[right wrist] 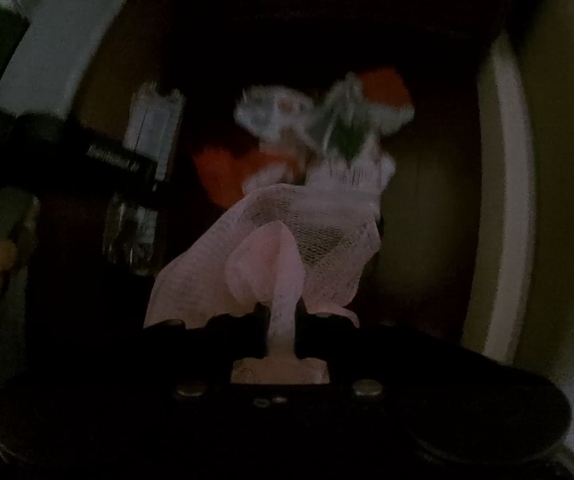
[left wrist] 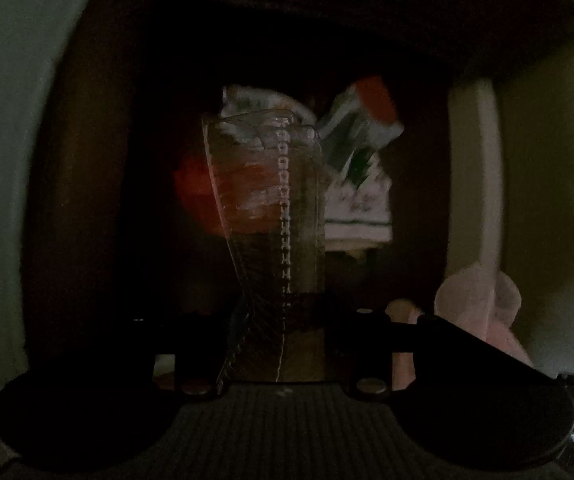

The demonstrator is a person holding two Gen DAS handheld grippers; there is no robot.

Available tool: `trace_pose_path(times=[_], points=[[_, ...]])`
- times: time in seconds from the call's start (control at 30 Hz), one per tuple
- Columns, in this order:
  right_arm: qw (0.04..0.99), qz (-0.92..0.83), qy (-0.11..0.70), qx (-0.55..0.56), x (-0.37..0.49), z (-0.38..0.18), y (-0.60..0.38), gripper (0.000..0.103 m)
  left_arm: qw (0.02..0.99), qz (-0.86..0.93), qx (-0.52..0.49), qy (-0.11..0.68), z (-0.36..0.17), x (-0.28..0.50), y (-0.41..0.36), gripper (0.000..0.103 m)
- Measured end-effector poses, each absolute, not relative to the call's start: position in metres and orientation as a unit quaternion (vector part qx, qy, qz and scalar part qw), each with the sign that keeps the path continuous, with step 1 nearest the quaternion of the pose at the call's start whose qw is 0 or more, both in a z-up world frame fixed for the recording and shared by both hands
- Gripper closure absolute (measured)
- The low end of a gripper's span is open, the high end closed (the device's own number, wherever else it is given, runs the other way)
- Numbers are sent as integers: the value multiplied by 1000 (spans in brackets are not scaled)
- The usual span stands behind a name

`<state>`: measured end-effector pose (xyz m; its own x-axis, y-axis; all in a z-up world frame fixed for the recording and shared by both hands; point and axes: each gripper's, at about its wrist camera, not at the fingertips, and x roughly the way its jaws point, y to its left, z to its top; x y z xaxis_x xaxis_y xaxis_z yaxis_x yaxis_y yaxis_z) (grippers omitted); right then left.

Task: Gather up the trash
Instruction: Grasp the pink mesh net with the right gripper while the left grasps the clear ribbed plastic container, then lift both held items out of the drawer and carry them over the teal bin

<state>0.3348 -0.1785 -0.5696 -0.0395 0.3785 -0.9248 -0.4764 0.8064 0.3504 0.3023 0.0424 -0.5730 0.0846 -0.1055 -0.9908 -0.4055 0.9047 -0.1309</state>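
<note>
Left wrist view: dark bin interior (left wrist: 87, 200) holding crumpled white-green-red printed wrappers (left wrist: 359, 152); left gripper (left wrist: 275, 344) clamped on a clear ridged plastic container (left wrist: 271, 208). Right wrist view: right gripper (right wrist: 281, 320) pinched tight on a pale pink mesh net (right wrist: 287, 240) above the wrappers

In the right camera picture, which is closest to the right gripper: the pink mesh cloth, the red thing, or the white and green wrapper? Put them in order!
1. Pink mesh cloth: pinched in the right gripper.
2. Red thing: beyond it, left.
3. White and green wrapper: beyond it, upper right. The last two are nearly too close to call.
</note>
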Motion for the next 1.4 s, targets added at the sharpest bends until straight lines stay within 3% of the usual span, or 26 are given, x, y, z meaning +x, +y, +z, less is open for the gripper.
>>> trace_pose_path(times=[0.5, 0.97, 1.4], points=[[782, 319, 535, -24, 403, -358, -200, 94, 782, 79, -194, 587, -337, 332, 48, 60], [859, 337, 385, -29, 446, -196, -200, 95, 859, 63, -161, 481, -185, 362, 56, 59], [896, 346, 276, -35, 506, -97, -178, 95, 898, 69, -149, 409, -84, 415, 85, 56]])
